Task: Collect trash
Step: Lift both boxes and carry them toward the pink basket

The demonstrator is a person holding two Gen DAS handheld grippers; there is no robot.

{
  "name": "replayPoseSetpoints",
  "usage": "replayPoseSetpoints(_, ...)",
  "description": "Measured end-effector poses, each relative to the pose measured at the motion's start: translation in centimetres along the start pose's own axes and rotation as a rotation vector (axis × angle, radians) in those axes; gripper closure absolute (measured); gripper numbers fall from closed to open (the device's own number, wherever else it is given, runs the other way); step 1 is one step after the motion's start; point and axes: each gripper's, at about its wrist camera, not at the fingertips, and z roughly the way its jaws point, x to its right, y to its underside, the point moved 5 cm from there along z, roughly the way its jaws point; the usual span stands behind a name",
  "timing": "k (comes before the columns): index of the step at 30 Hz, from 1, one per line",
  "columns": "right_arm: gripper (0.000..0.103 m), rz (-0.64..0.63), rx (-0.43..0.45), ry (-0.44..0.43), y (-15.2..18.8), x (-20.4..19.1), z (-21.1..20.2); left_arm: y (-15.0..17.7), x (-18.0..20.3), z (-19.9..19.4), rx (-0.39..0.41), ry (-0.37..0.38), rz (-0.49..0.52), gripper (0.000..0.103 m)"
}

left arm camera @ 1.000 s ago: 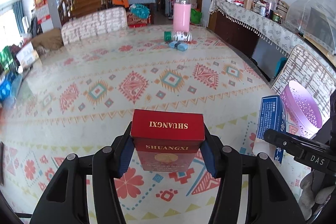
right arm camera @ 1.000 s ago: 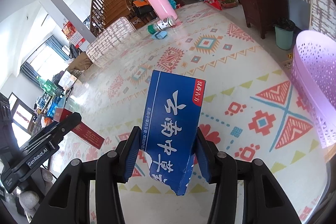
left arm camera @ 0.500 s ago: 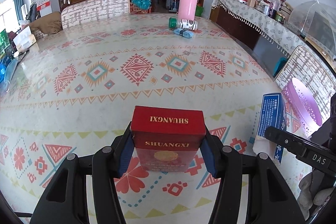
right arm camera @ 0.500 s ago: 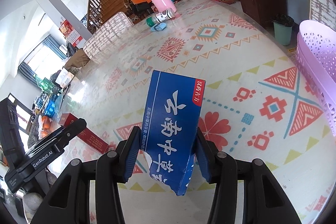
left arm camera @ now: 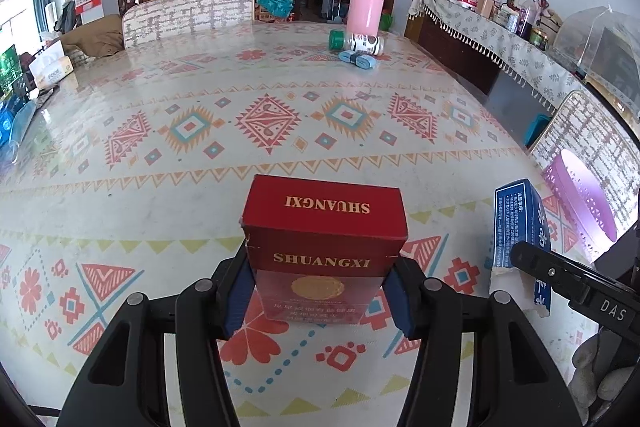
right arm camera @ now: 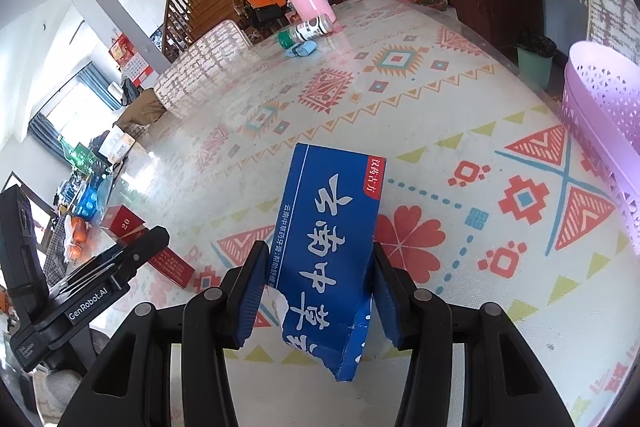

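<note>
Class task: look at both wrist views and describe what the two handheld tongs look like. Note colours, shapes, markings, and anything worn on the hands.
Both tongs, left and right, have glossy black forked arms with round silver rivets and blue ribbed pads. White lettering marks the bodies: "DAS" on the right one, "GenRobot.AI" on the left one. A grey glove covers the right hand.

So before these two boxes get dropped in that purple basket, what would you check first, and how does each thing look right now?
1. Left claw clamped on the red box: ok, pads press both sides.
2. Right claw clamped on the blue box: ok, though its near end is torn.
3. Purple basket in sight: ok, at the table's right edge.
4. Basket has room: cannot tell, inside barely visible.
5. Path from claws to basket free: ok, only bare tablecloth between.
6. Remaining trash: not ok, a tipped bottle and a blue item lie at the far end.
</note>
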Motion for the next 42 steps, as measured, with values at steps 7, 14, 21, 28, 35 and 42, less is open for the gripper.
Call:
replayPoseSetpoints(7,0.049,-0.021,0.035,0.004,0.0,-0.9,-1.0,-0.4,0.4,-1.9,0.036,-0.021,0.016,0.047)
replayPoseSetpoints(14,0.049,-0.075,0.074,0.022,0.0,-2.3,-2.3,-0.9,1.5,-3.5,0.073,-0.039,0.054,0.047)
replayPoseSetpoints(21,0.049,-0.113,0.11,0.033,-0.1,-3.0,-3.5,-1.2,2.7,-4.3,0.095,-0.046,0.084,0.047)
replayPoseSetpoints(28,0.049,-0.108,0.123,0.033,-0.3,-2.5,-4.0,-1.4,4.0,-4.5,0.103,-0.049,0.11,0.047)
replayPoseSetpoints(35,0.049,-0.092,0.141,0.042,-0.8,-1.3,-4.8,-1.7,5.1,-4.3,0.105,-0.046,0.134,0.047)
replayPoseSetpoints(42,0.049,-0.088,0.161,0.069,-1.3,0.3,-5.8,-2.1,6.8,-4.1,0.111,-0.045,0.173,0.047)
